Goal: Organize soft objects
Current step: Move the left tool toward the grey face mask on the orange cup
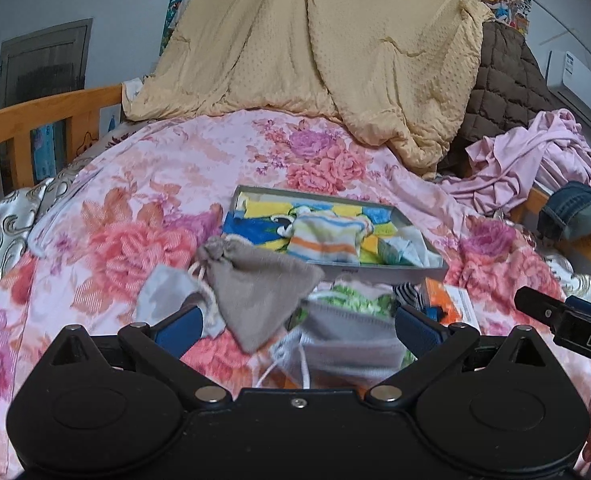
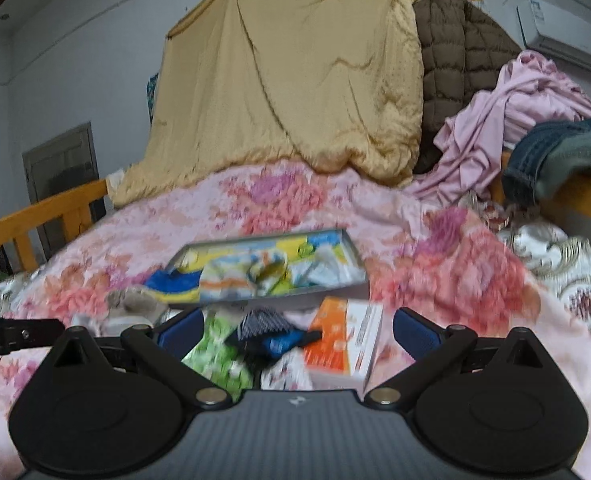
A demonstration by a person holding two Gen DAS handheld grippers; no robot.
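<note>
A grey tray (image 1: pixel 391 271) lies on the floral bedspread and holds a striped sock (image 1: pixel 327 238) and colourful cloths; it also shows in the right wrist view (image 2: pixel 295 300). In front of it lie a taupe drawstring pouch (image 1: pixel 255 292), a light grey pouch (image 1: pixel 163 296), a grey mask-like cloth (image 1: pixel 351 340) and a green patterned cloth (image 2: pixel 219 352). My left gripper (image 1: pixel 299 326) is open, its fingers either side of the taupe pouch and grey cloth, holding nothing. My right gripper (image 2: pixel 295 330) is open over a dark striped sock (image 2: pixel 263 332) and an orange box (image 2: pixel 347 344).
A tan quilt (image 1: pixel 315 48) hangs at the back, with a brown jacket (image 1: pixel 503 88), pink clothes (image 1: pixel 535 160) and jeans (image 1: pixel 575 208) piled at the right. Wooden bed rails (image 1: pixel 47 112) run along the left and right sides.
</note>
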